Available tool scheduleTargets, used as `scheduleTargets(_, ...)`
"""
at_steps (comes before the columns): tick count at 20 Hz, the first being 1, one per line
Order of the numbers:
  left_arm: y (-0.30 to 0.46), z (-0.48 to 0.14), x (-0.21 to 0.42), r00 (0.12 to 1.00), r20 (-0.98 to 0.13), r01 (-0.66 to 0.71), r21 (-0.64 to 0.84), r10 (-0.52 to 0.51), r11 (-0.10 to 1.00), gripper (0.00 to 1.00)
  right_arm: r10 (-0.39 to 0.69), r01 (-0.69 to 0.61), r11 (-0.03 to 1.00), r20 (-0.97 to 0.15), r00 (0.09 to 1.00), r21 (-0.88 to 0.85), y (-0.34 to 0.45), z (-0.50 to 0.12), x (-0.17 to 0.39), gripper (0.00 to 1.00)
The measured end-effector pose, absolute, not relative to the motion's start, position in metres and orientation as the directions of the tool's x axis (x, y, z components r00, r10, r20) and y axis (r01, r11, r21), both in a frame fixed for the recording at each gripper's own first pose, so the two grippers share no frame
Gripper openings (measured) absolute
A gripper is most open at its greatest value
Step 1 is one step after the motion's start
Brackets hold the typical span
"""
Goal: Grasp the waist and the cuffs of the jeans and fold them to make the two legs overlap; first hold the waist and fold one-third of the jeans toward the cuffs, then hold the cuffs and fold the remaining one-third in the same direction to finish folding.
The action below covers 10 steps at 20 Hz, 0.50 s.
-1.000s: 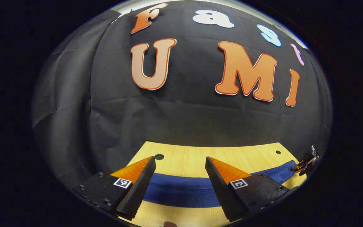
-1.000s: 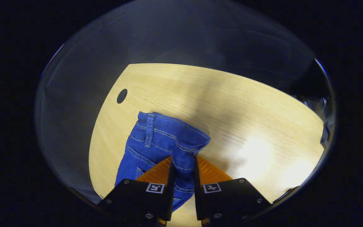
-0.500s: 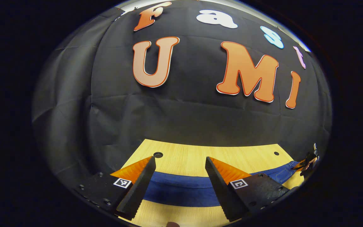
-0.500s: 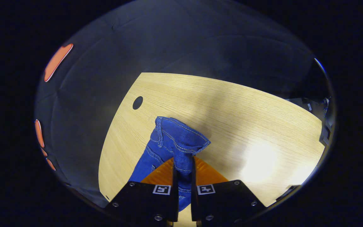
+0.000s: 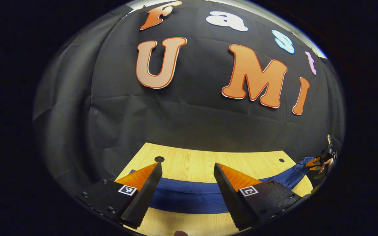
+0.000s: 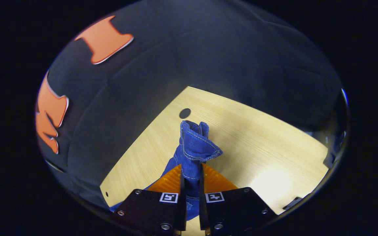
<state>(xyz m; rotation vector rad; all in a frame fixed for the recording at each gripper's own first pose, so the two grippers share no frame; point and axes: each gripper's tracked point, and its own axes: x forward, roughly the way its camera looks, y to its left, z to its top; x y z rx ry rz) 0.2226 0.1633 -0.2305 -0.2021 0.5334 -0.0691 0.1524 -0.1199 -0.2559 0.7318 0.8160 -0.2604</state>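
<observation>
Blue jeans (image 5: 189, 198) lie as a long band across the wooden table (image 5: 195, 162) in the left gripper view. My left gripper (image 5: 186, 168) hovers open over that band, fingers apart with nothing between them. In the right gripper view my right gripper (image 6: 191, 170) is shut on the waist of the jeans (image 6: 194, 144), which stands bunched up above the fingers and is lifted off the table (image 6: 258, 141). The right gripper (image 5: 318, 163) also shows far off at the right edge of the left gripper view, holding the jeans' end there.
The black cloth wall (image 5: 189, 118) rises right behind the table. Small round holes sit near the table's back corners (image 5: 159, 159) (image 5: 281, 160) and one (image 6: 185, 113) lies just beyond the lifted waist. Bare wood lies right of the waist.
The right gripper has lifted and turned with the waist, which now bunches upright instead of spreading flat. The left gripper has stayed open and nearly still.
</observation>
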Motion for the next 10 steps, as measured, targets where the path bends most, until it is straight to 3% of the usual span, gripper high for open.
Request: scheduleTargets(10, 0.177, -0.230, 0.221, 0.870, -0.484, 0.008, -0.175, -0.093, 0.985, 0.98, 0.065, 0.232, 0.897, -0.631, 0.773, 0.377, -0.047, -0.184, 0.151, 0.16)
